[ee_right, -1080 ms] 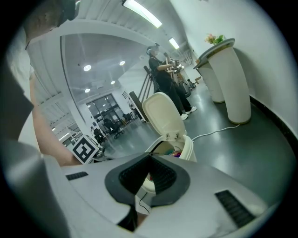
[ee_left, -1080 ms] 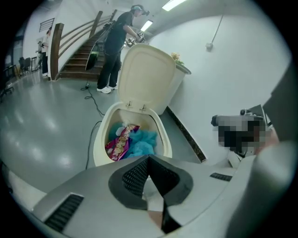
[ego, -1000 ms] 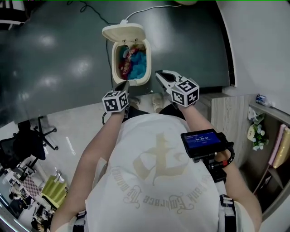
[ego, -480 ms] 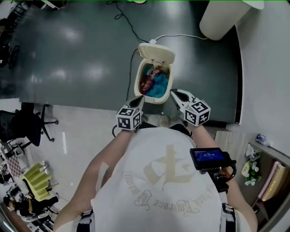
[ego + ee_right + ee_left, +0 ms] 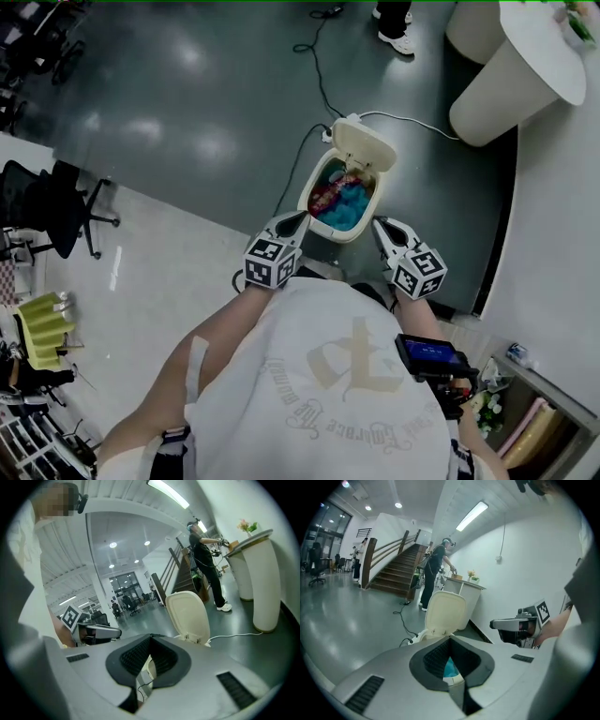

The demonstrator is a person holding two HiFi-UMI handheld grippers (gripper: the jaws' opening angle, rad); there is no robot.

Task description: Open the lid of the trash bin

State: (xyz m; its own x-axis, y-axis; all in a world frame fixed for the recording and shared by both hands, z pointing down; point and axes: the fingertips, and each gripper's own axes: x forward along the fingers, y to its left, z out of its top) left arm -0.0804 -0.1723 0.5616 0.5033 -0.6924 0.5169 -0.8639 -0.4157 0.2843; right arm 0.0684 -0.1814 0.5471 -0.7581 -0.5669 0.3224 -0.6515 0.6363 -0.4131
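Since the earlier frame the trash bin [image 5: 336, 233] sits lower and further right in the head view. Left gripper [image 5: 302, 217]: jaws closed, empty, just left of the bin. Lid [image 5: 367, 148] is up, blue and red contents [image 5: 339, 199] visible. Right gripper [image 5: 379, 224]: jaws closed, empty, just right of the bin.

Trash bin [image 5: 423, 633]: cream, lid [image 5: 446, 612] raised upright. Left gripper [image 5: 450, 640] before it, jaws together, empty. Right gripper [image 5: 494, 624] to its right.
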